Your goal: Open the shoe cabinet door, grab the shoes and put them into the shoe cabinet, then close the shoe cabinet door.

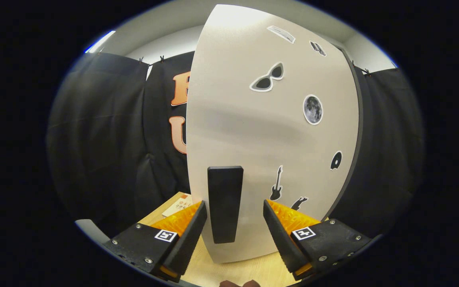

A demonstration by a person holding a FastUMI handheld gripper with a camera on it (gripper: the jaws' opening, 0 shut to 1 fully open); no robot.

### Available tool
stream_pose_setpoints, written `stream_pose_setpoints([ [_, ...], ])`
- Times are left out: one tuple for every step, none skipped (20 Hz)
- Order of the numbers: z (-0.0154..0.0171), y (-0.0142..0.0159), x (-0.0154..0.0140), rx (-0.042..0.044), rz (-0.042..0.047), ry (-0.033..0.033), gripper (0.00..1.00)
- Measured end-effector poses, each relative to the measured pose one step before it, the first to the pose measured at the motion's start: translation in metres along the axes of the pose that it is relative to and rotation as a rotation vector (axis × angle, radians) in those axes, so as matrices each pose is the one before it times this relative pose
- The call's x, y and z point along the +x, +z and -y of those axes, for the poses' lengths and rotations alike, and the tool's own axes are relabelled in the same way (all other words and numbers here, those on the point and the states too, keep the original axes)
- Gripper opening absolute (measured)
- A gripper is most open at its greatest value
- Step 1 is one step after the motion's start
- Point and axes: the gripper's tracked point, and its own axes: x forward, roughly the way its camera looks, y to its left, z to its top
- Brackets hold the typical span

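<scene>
Cabinet door: the shoe cabinet door (pixel 269 131) is a tall, pale off-white panel with a matte face, standing upright just ahead of the tool and rising well above it. Its right edge is dark.

Handle: a black, flat, upright bar handle (pixel 224 204) sits low on the door near its left edge. It lies between the two fingers, closer to the left one.

Stickers: the door carries small decals: a pair of sunglasses (pixel 267 78), a round moon (pixel 312 109), a dark guitar (pixel 277 184) low down, a small dark round shape (pixel 336 160) near the right edge, and a few more near the top that are too small to tell.

Tool: the tool (pixel 233 211) has its fingers spread wide, one on each side of the handle. Neither finger (pixel 193 229) presses on the handle; a gap shows on both sides.

Tabletop: a light wooden tabletop (pixel 229 271) lies under the door's lower edge and the fingers.

Paper: a small printed card (pixel 181 204) lies on the tabletop left of the door, just beyond the left finger.
</scene>
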Motion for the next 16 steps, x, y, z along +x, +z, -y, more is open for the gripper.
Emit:
stream_pose_setpoints([
  [-0.00173,0.00219,0.00633,-0.003,0.00677,0.00526,0.9],
  [-0.00229,0.00084,0.00616,-0.00535,0.00201,0.00668,0.9],
  [-0.00083,0.00181,0.00599,0.00076,0.00172,0.00438,0.9],
  [-0.00041,0.00016,0.00613,0.00026,-0.00274,0.0054,0.9],
  [-0.00037,0.00084,0.00557,-0.00355,-0.00442,0.00482,0.9],
  [-0.00099,0.00222,0.00662,-0.00299,0.00164,0.0029,0.9],
  [-0.00053,0.00148,0.00575,-0.00095,0.00103,0.00257,0.9],
  [-0.00115,-0.00041,0.00495,0.00434,-0.00033,0.00154,0.9],
  [-0.00063,-0.00106,0.00561,0.00703,-0.00465,-0.00039,0.9],
  [0.00043,0.00123,0.00144,0.00207,0.00907,-0.00519,0.9],
  [-0.00029,0.00003,0.00084,-0.00722,-0.00118,-0.00844,0.9],
  [-0.00086,0.00013,0.00209,-0.01072,0.00175,-0.00892,0.91],
  [0.00037,-0.00042,0.00192,-0.01325,0.00103,-0.01022,0.91],
  [0.00041,-0.00046,0.00303,-0.01236,0.00196,-0.01032,0.92],
  [0.00024,-0.00023,0.00167,-0.00825,0.00114,-0.00688,0.92],
  [0.00002,0.00032,0.00137,-0.00072,0.00265,-0.00358,0.93],
])
